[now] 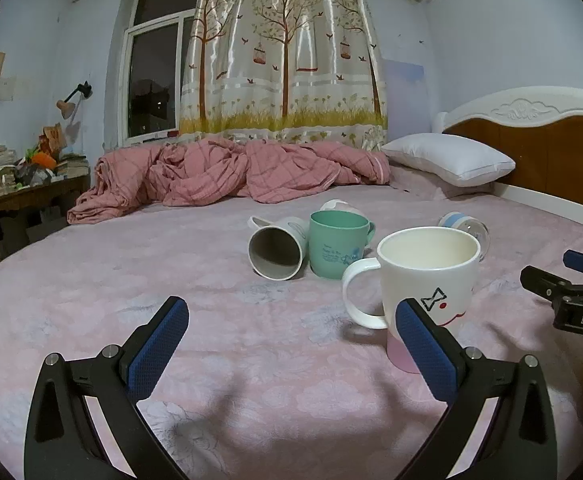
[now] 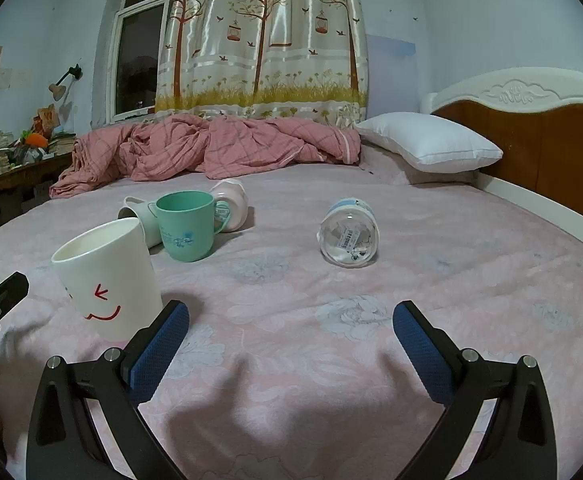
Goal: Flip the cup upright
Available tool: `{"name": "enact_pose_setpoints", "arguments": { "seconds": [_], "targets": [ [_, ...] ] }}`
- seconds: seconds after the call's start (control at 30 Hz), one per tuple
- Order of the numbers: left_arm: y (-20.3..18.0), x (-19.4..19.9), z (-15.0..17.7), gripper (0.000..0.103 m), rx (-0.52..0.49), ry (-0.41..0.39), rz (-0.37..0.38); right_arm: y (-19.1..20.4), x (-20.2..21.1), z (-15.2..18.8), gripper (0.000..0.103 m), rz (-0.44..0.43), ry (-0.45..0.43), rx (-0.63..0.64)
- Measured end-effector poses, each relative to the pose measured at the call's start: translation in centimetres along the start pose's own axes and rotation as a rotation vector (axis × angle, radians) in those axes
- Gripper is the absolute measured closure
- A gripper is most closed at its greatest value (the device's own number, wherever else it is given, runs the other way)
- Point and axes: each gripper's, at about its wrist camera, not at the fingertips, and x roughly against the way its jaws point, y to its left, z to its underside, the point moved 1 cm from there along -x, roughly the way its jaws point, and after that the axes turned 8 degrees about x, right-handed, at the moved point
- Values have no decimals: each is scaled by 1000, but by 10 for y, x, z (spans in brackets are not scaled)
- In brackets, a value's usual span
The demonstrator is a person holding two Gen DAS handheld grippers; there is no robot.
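Cups lie scattered on the bed (image 1: 91, 320), some standing, some tipped. Nearest, a white mug (image 1: 431, 280) with a drawn face stands upright, mouth up, handle toward 9 o'clock in the left wrist view; in the right wrist view it (image 2: 107, 280) sits at about 10 o'clock from the right claw (image 2: 291, 320), close beside that claw's left pad. Beyond it a green cup (image 1: 337, 246) stands upright too. Touching its left side in the left view, a grey-white cup (image 1: 277, 250) lies on its side with its open mouth facing the camera. Behind the green cup a pink-white cup (image 2: 231, 204) also lies tipped over, best seen from the right wrist. Off at 12 o'clock from the right claw, well apart from the group, a clear glass (image 2: 347, 234) with a blue band lies on its side, its base with a barcode sticker toward the camera. The left claw (image 1: 291, 316) is spread wide and holds nothing; its right pad overlaps the white mug's lower side in the picture, though whether it touches is unclear. The right claw is likewise wide open and empty over the pink sheet. A crumpled pink quilt (image 1: 227, 172) and a white pillow (image 1: 447, 158) lie at the far edge of the bed.
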Motion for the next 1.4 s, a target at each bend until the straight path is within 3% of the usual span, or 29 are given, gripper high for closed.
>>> {"name": "enact_pose_setpoints", "arguments": {
  "seconds": [1.4],
  "targets": [
    [2, 4, 0, 0, 12, -6, -15, 4, 0, 0, 0, 3, 1, 8]
  ]
}}
